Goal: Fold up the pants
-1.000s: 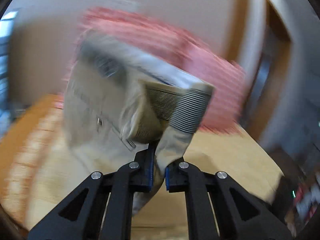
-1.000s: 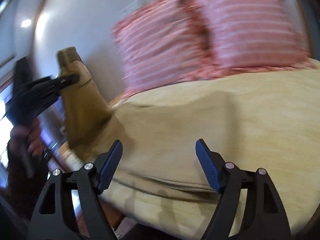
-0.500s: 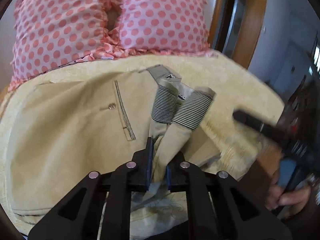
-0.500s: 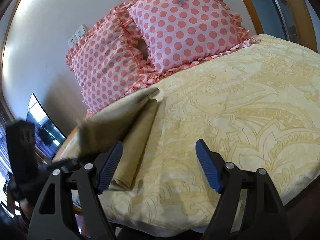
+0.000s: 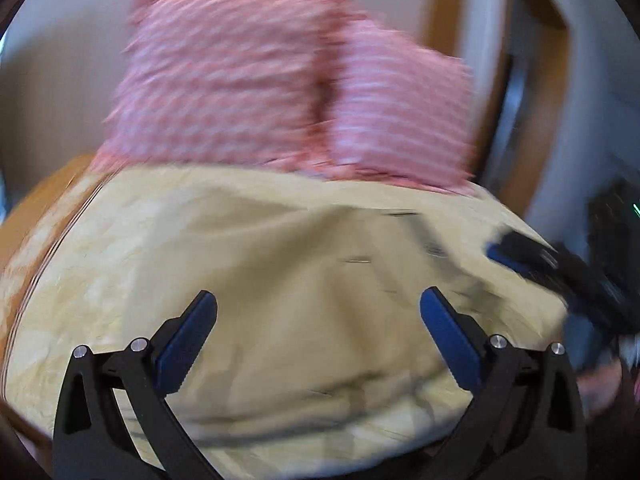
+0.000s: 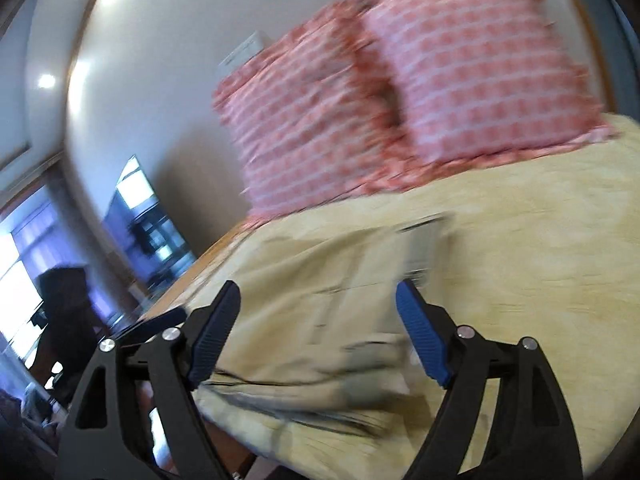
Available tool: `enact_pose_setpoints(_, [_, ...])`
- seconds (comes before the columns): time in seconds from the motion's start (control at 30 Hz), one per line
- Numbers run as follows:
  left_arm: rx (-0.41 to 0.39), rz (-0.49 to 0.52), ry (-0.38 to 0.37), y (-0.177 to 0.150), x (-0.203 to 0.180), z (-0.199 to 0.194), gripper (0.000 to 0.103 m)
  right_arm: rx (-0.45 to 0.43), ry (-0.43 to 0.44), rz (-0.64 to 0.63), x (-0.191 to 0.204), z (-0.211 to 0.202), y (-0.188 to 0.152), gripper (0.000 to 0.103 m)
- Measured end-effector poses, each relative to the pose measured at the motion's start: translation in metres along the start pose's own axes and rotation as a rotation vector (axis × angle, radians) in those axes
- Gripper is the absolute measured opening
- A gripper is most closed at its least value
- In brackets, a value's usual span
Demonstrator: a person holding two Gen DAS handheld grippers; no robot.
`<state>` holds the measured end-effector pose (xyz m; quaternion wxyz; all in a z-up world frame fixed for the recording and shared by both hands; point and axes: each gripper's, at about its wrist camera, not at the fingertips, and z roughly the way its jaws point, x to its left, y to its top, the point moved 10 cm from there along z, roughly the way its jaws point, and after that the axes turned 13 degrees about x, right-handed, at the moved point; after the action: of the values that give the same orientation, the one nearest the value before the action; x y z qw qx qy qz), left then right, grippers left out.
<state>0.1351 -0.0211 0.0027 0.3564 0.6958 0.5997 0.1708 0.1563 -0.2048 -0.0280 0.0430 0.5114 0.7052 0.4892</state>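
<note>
The khaki pants (image 5: pixel 304 288) lie spread on the bed near its front edge; both views are motion-blurred. My left gripper (image 5: pixel 318 320) is open and empty, just above the pants. In the right wrist view the pants (image 6: pixel 320 292) lie between and ahead of my open right gripper (image 6: pixel 318 324), which holds nothing. The right gripper also shows as a dark shape at the right of the left wrist view (image 5: pixel 560 272). The tip of the left gripper shows at the left of the right wrist view (image 6: pixel 156 324).
Two pink polka-dot pillows (image 5: pixel 280 96) lean against the wall at the head of the bed; they also show in the right wrist view (image 6: pixel 400 92). The yellow patterned bedspread (image 6: pixel 540 240) covers the bed. A wooden door frame (image 5: pixel 552 92) stands at the right, a window (image 6: pixel 24 272) at the left.
My left gripper has opened and let go of the pants' waistband, which now lies on the bed. Both grippers are moving; the right one has swung toward the pants.
</note>
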Motion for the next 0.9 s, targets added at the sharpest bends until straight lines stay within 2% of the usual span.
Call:
enact_pose_setpoints(0.1, [0.116, -0.113, 0.038, -0.017, 0.041, 0.029, 0.102, 0.151, -0.061, 0.057, -0.016, 0.039, -0.021, 0.084])
enact_pose_setpoints(0.13, [0.152, -0.107, 0.035, -0.028, 0.045, 0.039, 0.102, 0.184, -0.066, 0.061, -0.020, 0.046, -0.029, 0.085])
enact_pose_setpoints(0.17, [0.124, -0.048, 0.070, -0.030, 0.042, 0.036, 0.102, 0.160, -0.064, 0.027, -0.017, 0.042, -0.030, 0.084])
enact_pose_setpoints(0.23, [0.150, 0.007, 0.097, -0.034, 0.038, 0.032, 0.102, 0.191, -0.058, 0.040, -0.016, 0.036, -0.028, 0.081])
enact_pose_setpoints(0.3, [0.135, -0.031, 0.010, -0.023, 0.043, 0.019, 0.102, 0.131, -0.036, 0.092, -0.025, 0.019, -0.008, 0.080])
enact_pose_setpoints(0.33, [0.103, -0.093, -0.035, -0.011, 0.055, 0.009, 0.102, 0.093, -0.047, 0.114, -0.034, 0.011, 0.003, 0.080])
enact_pose_setpoints(0.4, [0.072, -0.177, -0.060, 0.009, 0.079, 0.004, 0.102, 0.092, -0.103, 0.152, -0.058, 0.010, 0.022, 0.080])
enact_pose_setpoints(0.43, [0.085, -0.222, -0.061, 0.019, 0.097, 0.007, 0.102, 0.107, -0.123, 0.163, -0.066, 0.014, 0.025, 0.080])
enact_pose_setpoints(0.47, [0.109, -0.249, -0.065, 0.025, 0.109, 0.014, 0.102, 0.143, -0.155, 0.180, -0.079, 0.025, 0.029, 0.075])
enact_pose_setpoints(0.5, [0.155, -0.293, -0.079, 0.028, 0.124, 0.026, 0.102, 0.162, -0.169, 0.189, -0.086, 0.031, 0.028, 0.072])
enact_pose_setpoints(0.57, [0.220, -0.335, -0.107, 0.030, 0.136, 0.045, 0.094, 0.209, -0.171, 0.200, -0.097, 0.047, 0.028, 0.064])
enact_pose_setpoints(0.63, [0.282, -0.344, -0.120, 0.027, 0.141, 0.061, 0.084, 0.255, -0.164, 0.198, -0.100, 0.062, 0.020, 0.062])
enact_pose_setpoints(0.77, [0.308, -0.314, -0.132, 0.030, 0.136, 0.069, 0.082, 0.263, -0.166, 0.155, -0.096, 0.068, 0.019, 0.051])
enact_pose_setpoints(0.9, [0.322, -0.300, -0.162, 0.036, 0.129, 0.077, 0.082, 0.275, -0.171, 0.109, -0.092, 0.067, 0.018, 0.044])
